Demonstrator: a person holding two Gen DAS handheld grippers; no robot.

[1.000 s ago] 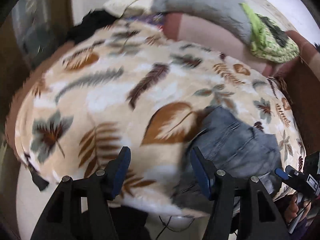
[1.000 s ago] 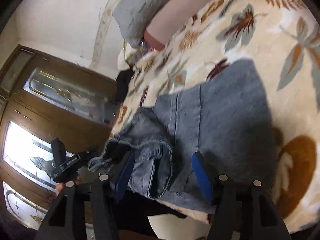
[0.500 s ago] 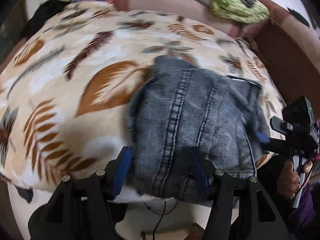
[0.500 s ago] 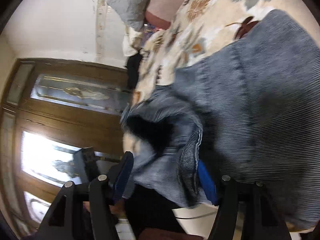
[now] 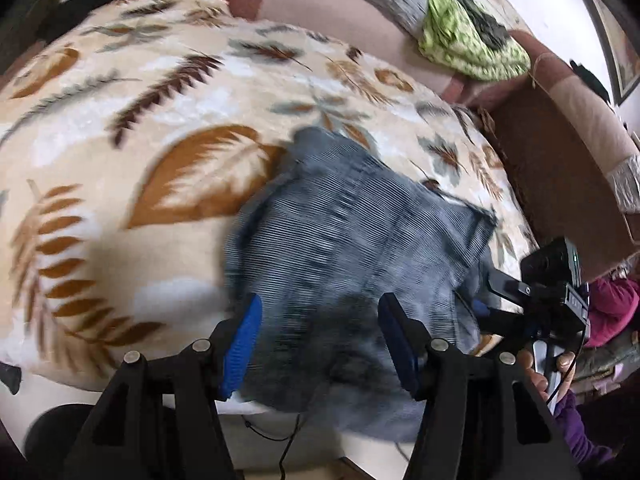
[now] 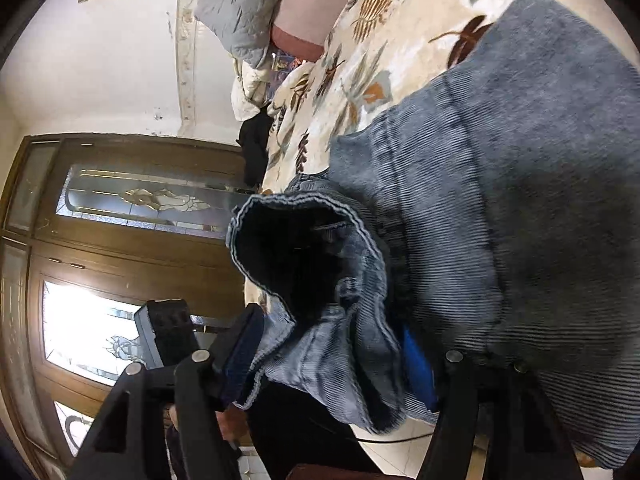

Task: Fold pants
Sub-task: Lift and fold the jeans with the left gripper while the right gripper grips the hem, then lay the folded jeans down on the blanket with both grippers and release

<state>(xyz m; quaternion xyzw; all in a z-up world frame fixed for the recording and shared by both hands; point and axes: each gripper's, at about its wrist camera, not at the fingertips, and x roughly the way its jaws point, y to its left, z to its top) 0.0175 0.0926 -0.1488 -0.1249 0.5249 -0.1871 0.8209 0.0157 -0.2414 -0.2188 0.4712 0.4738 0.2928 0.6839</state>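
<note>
Denim pants (image 5: 352, 248) (bunched) cover leaf-print blanket (image 5: 160, 120).

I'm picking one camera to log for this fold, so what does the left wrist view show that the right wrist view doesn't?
Only the left wrist view shows the open left gripper over the near edge of the jeans, the lime green cloth and the brown sofa arm.

Only the right wrist view shows the wooden glass-panelled door and the jeans' open hem between the right gripper's spread fingers; a grip cannot be confirmed.

Both show the jeans, the leaf-print blanket, the grey pillow and the other gripper.
</note>
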